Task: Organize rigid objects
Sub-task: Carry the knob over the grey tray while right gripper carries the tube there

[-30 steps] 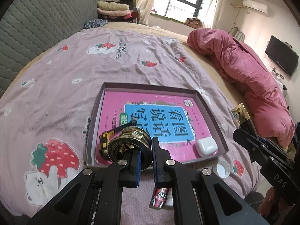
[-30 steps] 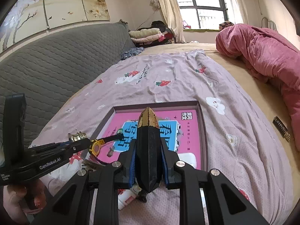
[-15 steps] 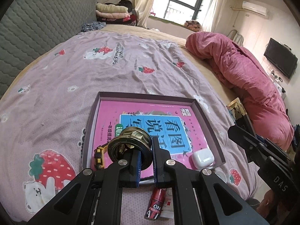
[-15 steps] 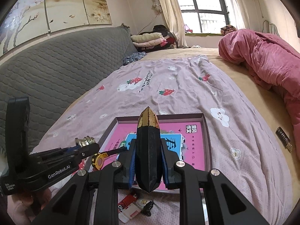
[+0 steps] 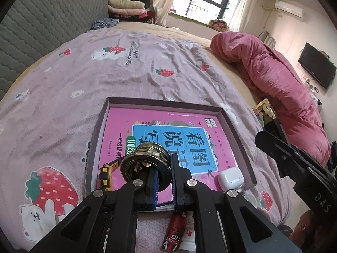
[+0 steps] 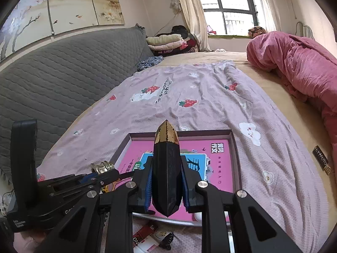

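My left gripper (image 5: 163, 168) is shut on a gold metal cap (image 5: 145, 158), held above the near left corner of a shallow purple box tray (image 5: 164, 103). The tray holds a pink book (image 5: 168, 130), a yellow toy truck (image 5: 105, 174) and a white earbud case (image 5: 230, 178). My right gripper (image 6: 166, 175) is shut on a tall black box with a gold tip (image 6: 166, 168), held above the tray's near edge (image 6: 181, 133). The left gripper with the gold cap (image 6: 103, 167) shows at the lower left of the right wrist view.
The tray lies on a pink strawberry-print bedsheet (image 5: 105, 73). A red tube (image 5: 174, 232) and a black hair clip (image 6: 167, 239) lie near the tray's front edge. A black and gold stick (image 6: 322, 161) lies to the right. A pink duvet (image 5: 273, 80) and a grey headboard (image 6: 63, 80) flank the bed.
Both grippers have pulled back and risen a little from the tray, each still holding its object. The red tube has come more into view below the left gripper.
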The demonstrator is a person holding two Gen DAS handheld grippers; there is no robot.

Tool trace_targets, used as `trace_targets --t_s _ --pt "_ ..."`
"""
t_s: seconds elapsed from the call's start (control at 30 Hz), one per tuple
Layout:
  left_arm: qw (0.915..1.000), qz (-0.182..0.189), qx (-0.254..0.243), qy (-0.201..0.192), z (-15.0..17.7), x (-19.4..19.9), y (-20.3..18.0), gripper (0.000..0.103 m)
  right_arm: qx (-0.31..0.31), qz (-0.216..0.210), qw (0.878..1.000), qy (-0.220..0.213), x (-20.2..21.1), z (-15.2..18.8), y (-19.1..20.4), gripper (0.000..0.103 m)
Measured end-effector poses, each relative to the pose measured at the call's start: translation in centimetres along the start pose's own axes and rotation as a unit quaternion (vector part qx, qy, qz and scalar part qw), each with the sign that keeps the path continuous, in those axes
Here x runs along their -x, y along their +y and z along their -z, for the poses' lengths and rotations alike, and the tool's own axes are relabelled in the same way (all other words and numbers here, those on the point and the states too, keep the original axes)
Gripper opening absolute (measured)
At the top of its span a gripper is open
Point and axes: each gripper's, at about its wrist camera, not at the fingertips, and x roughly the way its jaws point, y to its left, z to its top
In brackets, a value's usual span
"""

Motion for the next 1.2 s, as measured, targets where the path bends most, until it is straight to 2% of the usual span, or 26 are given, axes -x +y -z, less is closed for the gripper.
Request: trace_targets --t_s 0.6,1.2 --pt "0.9996 -0.006 0.006 0.028 0.4 -3.3 0.6 0.01 -0.011 -0.002 1.0 0.02 -2.3 0.7 -0.9 0.023" --pt "0.9979 -0.002 -0.001 0.065 1.5 -6.8 0.2 0.01 -0.021 -0.005 0.998 0.067 -5.5 3.0 -1.3 0.023"
